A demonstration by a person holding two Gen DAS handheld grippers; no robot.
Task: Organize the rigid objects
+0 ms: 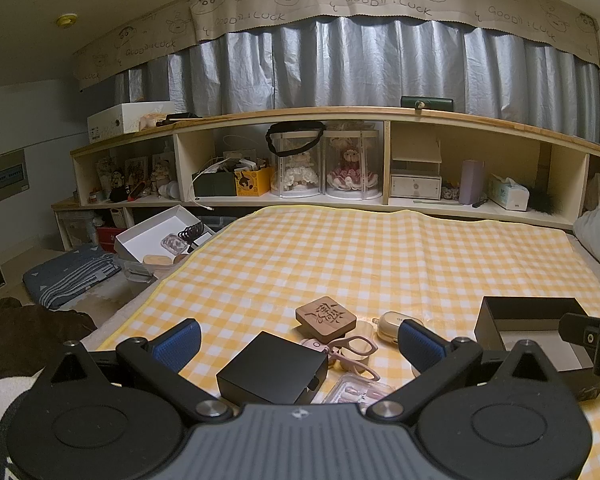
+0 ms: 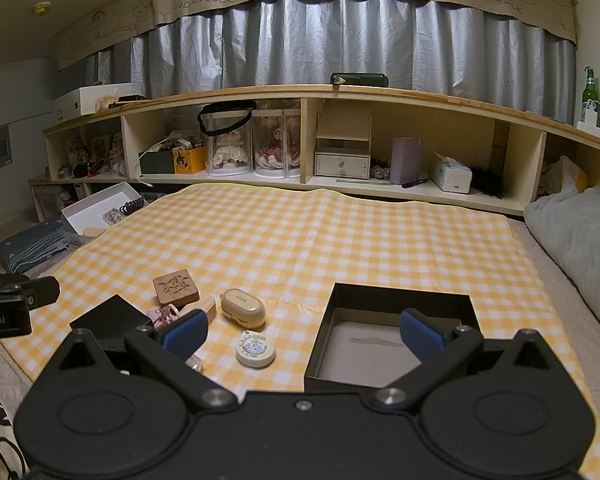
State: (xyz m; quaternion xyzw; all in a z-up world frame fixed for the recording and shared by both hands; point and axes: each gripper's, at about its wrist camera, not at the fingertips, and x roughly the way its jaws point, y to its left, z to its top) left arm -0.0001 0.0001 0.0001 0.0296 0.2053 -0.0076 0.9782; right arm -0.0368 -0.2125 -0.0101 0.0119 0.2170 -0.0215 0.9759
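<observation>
The black box [image 2: 396,344] at 3 o'clock holds nothing. Both the left gripper [image 1: 300,340] and right gripper [image 2: 302,330] have fingers spread wide, grasping nothing.

A yellow-and-white checked cloth [image 2: 340,240] carries a black open box [image 2: 396,344], a black closed box [image 1: 272,368], a brown carved wooden block [image 2: 176,286], a cream earbud case [image 2: 243,307], a white round tape measure [image 2: 255,349] and pink scissors [image 1: 350,352]. Both grippers' pads [image 2: 184,332] are blue.
</observation>
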